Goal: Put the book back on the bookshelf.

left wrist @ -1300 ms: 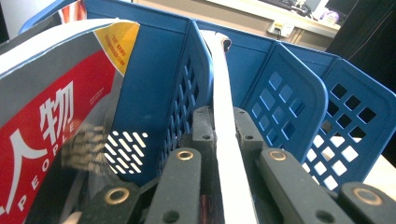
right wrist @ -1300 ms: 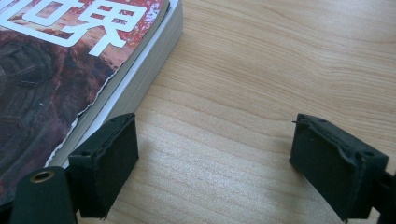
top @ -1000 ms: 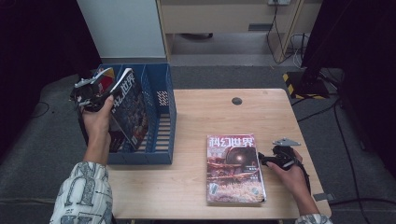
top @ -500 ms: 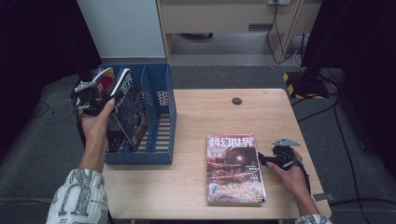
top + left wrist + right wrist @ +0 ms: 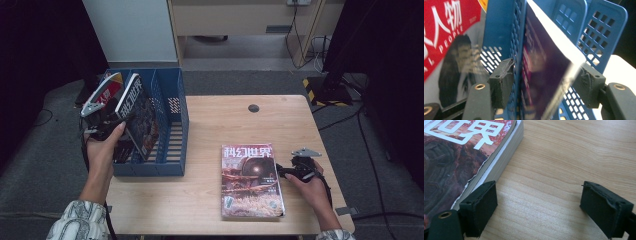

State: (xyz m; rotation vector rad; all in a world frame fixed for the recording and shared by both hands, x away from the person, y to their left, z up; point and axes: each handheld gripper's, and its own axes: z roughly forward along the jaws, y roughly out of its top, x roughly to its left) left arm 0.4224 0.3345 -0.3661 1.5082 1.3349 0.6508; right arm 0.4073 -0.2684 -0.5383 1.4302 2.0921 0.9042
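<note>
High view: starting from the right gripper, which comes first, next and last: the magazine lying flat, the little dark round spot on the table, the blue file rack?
From the right gripper:
1. Flat magazine, right beside its jaws, front right of the table.
2. Dark round spot, at the table's far edge, middle.
3. Blue file rack, at the table's left end.

This looks like a lab or recording room: dark curtains (image 5: 45,60) hang at both sides, cables (image 5: 305,35) trail over grey carpet (image 5: 240,82), and a small wooden tabletop (image 5: 210,200) stands alone.
</note>
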